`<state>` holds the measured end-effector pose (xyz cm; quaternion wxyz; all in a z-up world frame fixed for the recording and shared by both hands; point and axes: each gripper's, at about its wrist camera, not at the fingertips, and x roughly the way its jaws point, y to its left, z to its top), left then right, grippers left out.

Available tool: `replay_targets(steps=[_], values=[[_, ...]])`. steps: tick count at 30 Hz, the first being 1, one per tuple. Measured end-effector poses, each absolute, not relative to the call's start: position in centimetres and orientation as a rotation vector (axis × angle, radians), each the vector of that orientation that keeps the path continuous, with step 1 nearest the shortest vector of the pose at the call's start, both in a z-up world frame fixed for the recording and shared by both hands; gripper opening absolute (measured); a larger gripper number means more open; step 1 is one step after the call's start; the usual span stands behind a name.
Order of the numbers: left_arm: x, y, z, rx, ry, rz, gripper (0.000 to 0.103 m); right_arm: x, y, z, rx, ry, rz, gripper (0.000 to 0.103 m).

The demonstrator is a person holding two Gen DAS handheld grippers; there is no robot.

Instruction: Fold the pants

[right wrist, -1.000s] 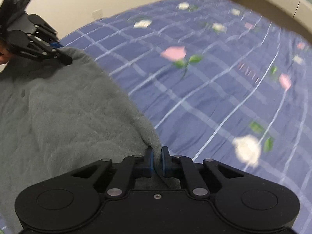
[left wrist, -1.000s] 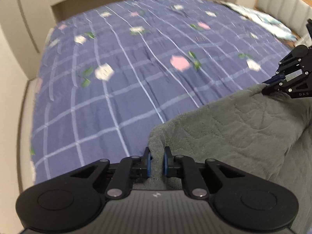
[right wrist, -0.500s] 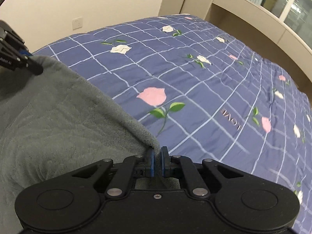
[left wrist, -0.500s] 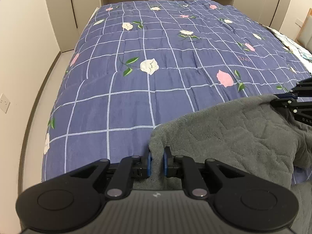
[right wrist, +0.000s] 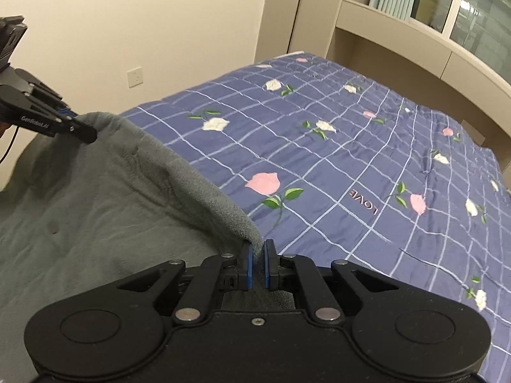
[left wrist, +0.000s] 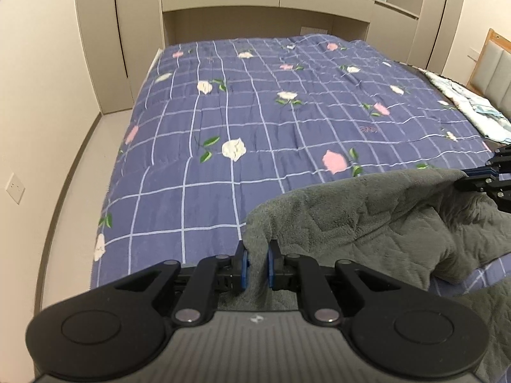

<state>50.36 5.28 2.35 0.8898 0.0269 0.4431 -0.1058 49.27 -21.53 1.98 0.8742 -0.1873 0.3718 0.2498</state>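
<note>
The grey fleece pants (left wrist: 367,217) hang between my two grippers above the bed. My left gripper (left wrist: 256,257) is shut on one corner of the pants' top edge. It also shows in the right wrist view (right wrist: 80,129) at the far left. My right gripper (right wrist: 258,252) is shut on the other corner of the pants (right wrist: 105,198). It also shows in the left wrist view (left wrist: 469,175) at the right edge. The edge between the grippers sags a little. The lower part of the pants is hidden.
A bed with a blue checked quilt with flowers (left wrist: 271,121) fills the space ahead. Beige cabinets (left wrist: 223,6) stand behind it, a wall (left wrist: 32,111) to the left. A light patterned cloth (left wrist: 472,108) lies at the bed's right edge by the headboard (left wrist: 498,67).
Both grippers have risen and tilted up with the pants in them, so more of the bed and the room shows. The grips have not changed.
</note>
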Motion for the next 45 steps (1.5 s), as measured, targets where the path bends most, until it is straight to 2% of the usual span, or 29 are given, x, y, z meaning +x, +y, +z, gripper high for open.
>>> replay_targets(steps=[10, 23, 45], values=[[45.2, 4.1, 6.1, 0.08, 0.881, -0.224, 0.011, 42.3, -22.1, 5.1, -0.445, 0.727, 0.532, 0.006], [38.0, 3.1, 8.3, 0.093, 0.858, -0.23, 0.011, 34.7, -22.6, 7.1, -0.477, 0.687, 0.54, 0.006], [27.3, 3.5, 5.6, 0.076, 0.854, -0.262, 0.011, 24.2, -22.1, 3.8, -0.467, 0.739, 0.539, 0.006]])
